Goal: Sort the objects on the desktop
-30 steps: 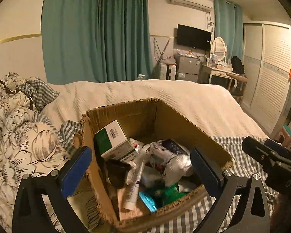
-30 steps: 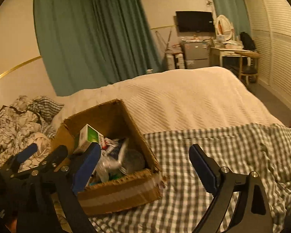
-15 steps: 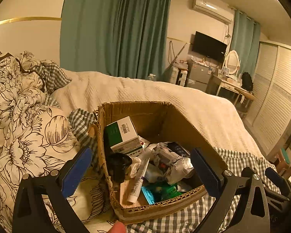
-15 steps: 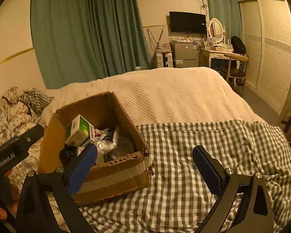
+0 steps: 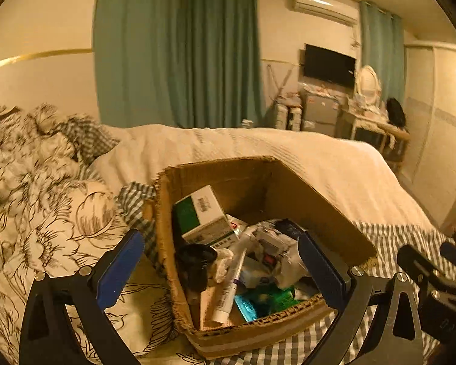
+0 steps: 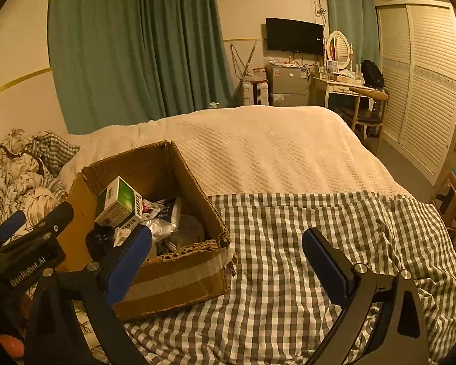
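Inside the cardboard box point(image 5: 316, 210), a white tube point(image 5: 229, 287) points nearward.

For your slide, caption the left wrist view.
Open left tongs hover over a torn brown cardboard box of clutter on a bed.

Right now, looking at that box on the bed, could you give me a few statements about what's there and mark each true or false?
1. The cardboard box sits partly on the checked cloth. True.
2. The green and white carton lies outside the box. False: it rests inside, on the other items.
3. Both grippers, left and right, are open and hold nothing. True.
4. The white tube is pinched between the fingers. False: it lies loose in the box.
5. The box is closed with a lid. False: its top is open.
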Demonstrator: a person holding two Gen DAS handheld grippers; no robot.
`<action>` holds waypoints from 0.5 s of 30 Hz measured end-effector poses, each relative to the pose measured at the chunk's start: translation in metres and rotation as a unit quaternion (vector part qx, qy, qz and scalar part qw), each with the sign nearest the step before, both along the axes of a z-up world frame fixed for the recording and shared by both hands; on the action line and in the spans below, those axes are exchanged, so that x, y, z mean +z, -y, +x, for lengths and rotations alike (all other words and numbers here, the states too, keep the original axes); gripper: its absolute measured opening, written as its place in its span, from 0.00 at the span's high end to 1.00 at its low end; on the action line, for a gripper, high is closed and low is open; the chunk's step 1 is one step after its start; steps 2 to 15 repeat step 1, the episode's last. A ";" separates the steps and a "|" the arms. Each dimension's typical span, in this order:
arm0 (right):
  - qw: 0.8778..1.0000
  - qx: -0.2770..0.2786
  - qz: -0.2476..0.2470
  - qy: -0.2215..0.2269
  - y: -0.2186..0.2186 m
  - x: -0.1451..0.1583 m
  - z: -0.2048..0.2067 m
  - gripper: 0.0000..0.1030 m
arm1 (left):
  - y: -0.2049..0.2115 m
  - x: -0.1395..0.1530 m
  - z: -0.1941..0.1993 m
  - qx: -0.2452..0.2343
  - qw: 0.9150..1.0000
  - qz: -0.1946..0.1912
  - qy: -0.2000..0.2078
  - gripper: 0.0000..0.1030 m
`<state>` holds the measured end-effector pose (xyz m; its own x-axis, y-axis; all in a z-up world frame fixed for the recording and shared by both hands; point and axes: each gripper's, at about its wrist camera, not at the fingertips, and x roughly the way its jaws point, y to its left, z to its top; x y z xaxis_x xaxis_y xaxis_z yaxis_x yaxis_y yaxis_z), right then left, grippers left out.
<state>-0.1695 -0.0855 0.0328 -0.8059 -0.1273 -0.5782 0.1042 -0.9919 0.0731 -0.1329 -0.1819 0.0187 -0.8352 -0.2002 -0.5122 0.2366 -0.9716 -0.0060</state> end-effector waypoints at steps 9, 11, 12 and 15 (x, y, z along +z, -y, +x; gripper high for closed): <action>1.000 -0.002 0.000 0.002 -0.002 -0.001 0.000 0.03 | -0.001 0.000 0.000 -0.001 1.000 0.002 -0.001 0.00; 1.000 -0.002 0.000 0.002 -0.002 -0.001 0.000 0.03 | -0.001 0.000 0.000 -0.001 1.000 0.002 -0.001 0.00; 1.000 -0.002 0.000 0.002 -0.002 -0.001 0.000 0.03 | -0.001 0.000 0.000 -0.001 1.000 0.002 -0.001 0.00; 1.000 -0.002 0.000 0.002 -0.002 -0.001 0.000 0.03 | -0.001 0.000 0.000 -0.001 1.000 0.002 -0.001 0.00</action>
